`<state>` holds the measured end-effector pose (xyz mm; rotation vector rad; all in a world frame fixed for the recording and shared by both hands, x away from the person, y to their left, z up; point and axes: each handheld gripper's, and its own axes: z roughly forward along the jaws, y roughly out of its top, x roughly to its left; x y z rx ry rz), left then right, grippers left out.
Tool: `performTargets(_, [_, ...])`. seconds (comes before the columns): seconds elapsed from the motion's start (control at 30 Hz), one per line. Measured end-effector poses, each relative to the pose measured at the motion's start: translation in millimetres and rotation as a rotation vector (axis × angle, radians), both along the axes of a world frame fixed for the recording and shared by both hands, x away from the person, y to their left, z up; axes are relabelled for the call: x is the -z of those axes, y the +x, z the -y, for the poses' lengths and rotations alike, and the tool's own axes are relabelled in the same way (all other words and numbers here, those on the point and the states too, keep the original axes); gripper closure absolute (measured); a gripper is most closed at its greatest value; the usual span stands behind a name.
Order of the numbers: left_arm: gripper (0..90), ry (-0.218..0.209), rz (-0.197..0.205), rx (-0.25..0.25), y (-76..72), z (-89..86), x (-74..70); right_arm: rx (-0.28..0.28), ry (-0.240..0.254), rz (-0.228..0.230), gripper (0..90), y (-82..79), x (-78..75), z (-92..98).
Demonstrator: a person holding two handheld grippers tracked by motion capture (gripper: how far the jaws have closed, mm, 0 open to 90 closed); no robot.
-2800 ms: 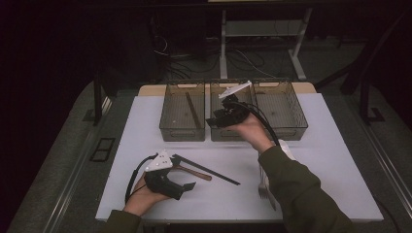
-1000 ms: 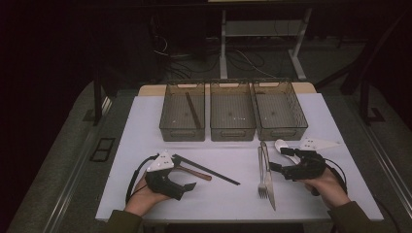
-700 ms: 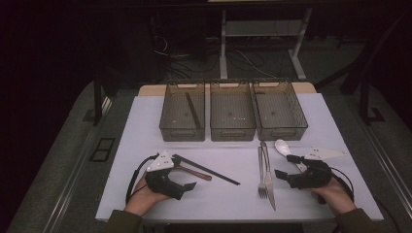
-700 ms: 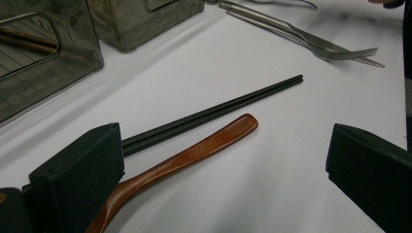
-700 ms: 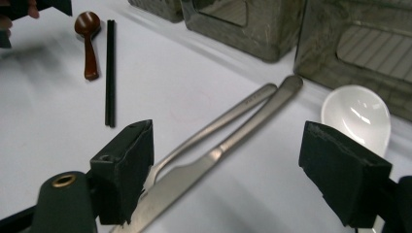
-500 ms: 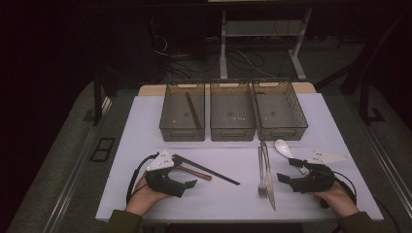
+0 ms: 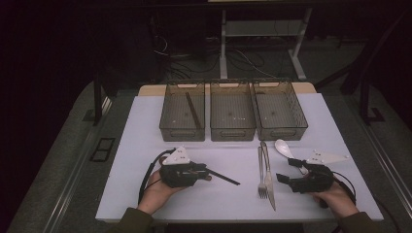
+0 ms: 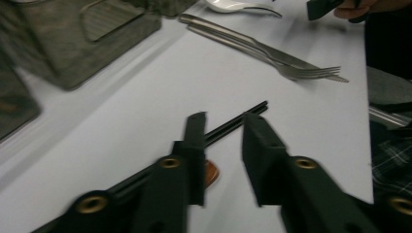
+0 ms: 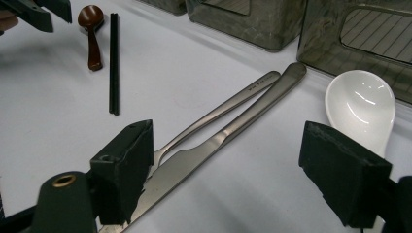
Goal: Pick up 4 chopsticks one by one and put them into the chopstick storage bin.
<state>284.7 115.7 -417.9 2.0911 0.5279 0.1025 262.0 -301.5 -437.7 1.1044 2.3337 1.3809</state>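
Note:
My left gripper (image 7: pixel 204 171) lies low over the near left of the white mat. In the left gripper view its jaws (image 8: pixel 223 121) have just been closing around a pair of black chopsticks (image 8: pixel 238 120); a gap still shows beside the sticks. A brown spoon (image 8: pixel 212 172) lies under the left jaw. My right gripper (image 7: pixel 287 170) rests at the near right, open wide (image 9: pixel 233 179), facing a steel fork (image 9: pixel 218 114) and knife (image 9: pixel 228 136) that lie side by side. A white spoon (image 9: pixel 362 104) sits just beyond its right jaw.
Three clear mesh bins (image 7: pixel 182 133) (image 7: pixel 232 133) (image 7: pixel 281 132) stand in a row at the back of the mat; the left one holds a dark stick (image 7: pixel 193 110). The white mat (image 7: pixel 141 131) ends near the hands at the table's front edge.
The right hand came back from the middle bin to the near right and settled by the cutlery. The left gripper's jaws narrowed around the chopsticks and shifted slightly right.

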Motion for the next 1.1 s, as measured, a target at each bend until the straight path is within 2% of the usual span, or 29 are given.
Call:
performTargets(0.13, [88.6, 0.006, -0.009, 0.034, 2.4, 13.4, 0.6, 0.001, 0.002, 0.001, 19.8, -0.3, -0.2, 0.2])
performTargets(0.33, [88.7, 0.023, -0.029, 0.072, 4.1, 30.6, 5.3, -0.003, 0.002, 0.004, 19.8, -0.3, -0.1, 0.0])
performTargets(0.47, [88.7, 0.042, -0.044, 0.104, 5.6, 43.1, 9.8, -0.003, 0.003, 0.005, 19.8, -0.6, -0.4, 0.1])
performTargets(0.57, [88.7, 0.073, -0.052, 0.135, 6.3, 52.9, 14.7, -0.001, 0.004, 0.004, 19.8, -0.2, -0.4, 0.2])
performTargets(0.67, [88.7, 0.081, -0.062, 0.143, 5.6, 62.8, 18.9, -0.003, 0.004, 0.005, 19.8, -0.3, -0.4, 0.2])
performTargets(0.9, [88.7, 0.118, -0.061, 0.184, 5.5, 83.8, 26.2, -0.002, 0.003, 0.006, 19.9, -0.4, -0.5, 0.4])
performTargets(1.0, [88.7, 0.156, -0.046, 0.207, 5.8, 92.0, 29.7, -0.002, 0.004, 0.008, 19.9, -0.3, -0.6, 0.6])
performTargets(1.1, [88.7, 0.177, -0.042, 0.209, 6.2, 97.5, 32.9, -0.001, 0.007, 0.005, 19.9, -0.6, -1.0, 0.7])
